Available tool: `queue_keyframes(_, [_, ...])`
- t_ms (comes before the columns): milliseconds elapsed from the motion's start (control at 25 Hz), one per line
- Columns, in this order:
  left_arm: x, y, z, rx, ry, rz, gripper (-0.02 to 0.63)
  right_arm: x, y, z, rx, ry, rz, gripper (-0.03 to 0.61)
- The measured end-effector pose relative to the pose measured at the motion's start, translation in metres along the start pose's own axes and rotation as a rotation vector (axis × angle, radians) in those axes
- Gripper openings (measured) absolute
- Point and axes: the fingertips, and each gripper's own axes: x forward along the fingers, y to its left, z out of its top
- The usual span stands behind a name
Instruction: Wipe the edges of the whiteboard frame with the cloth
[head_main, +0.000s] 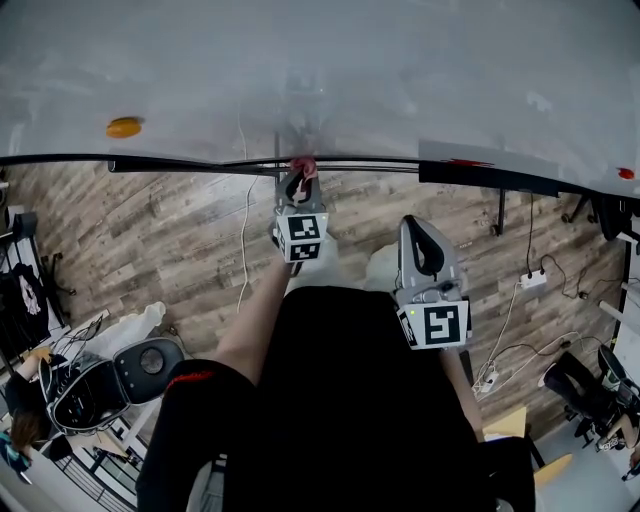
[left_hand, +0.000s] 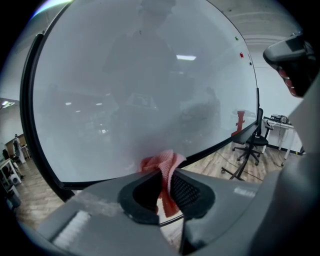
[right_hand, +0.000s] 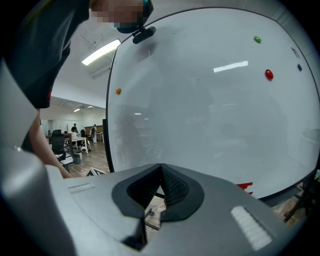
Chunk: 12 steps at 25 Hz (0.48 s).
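1. Closest to the camera, the person's dark shirt (head_main: 350, 400) is filling the bottom of the head view, with both arms reaching out over the wood floor (head_main: 150, 240).
2. Out front, the left tongs (head_main: 300, 175) are clamping a pink cloth (head_main: 304, 166). The jaws are squeezing together on it, and the fabric is bunching out above the tips and dangling below them.
3. That cloth is sitting right at the black bottom frame (head_main: 200, 163) of the whiteboard (head_main: 350, 70), where the white surface is meeting the edge.
4. Meanwhile the right tongs (head_main: 415, 225) are hovering nearer the person, to the right of the left one and apart from the board. Their jaws are closing fully on each other and gripping nothing.
5. Low on the board, an orange magnet (head_main: 124, 127) is sticking well to the left of the cloth.
6. From the right gripper view, a red magnet (right_hand: 269, 75) and a green magnet (right_hand: 257, 39) are showing higher up the board.
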Motion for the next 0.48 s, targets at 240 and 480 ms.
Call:
queue_keyframes(240, [0.005, -0.016, 0.007, 0.024, -0.012, -0.019, 0.043, -0.006, -0.011, -0.003, 0.001, 0.003, -0.007, 0.002])
queue_keyframes(480, [0.009, -0.032, 0.003, 0.014, 0.002, -0.03, 0.043, -0.014, -0.025, -0.005, 0.009, 0.008, -0.023, 0.002])
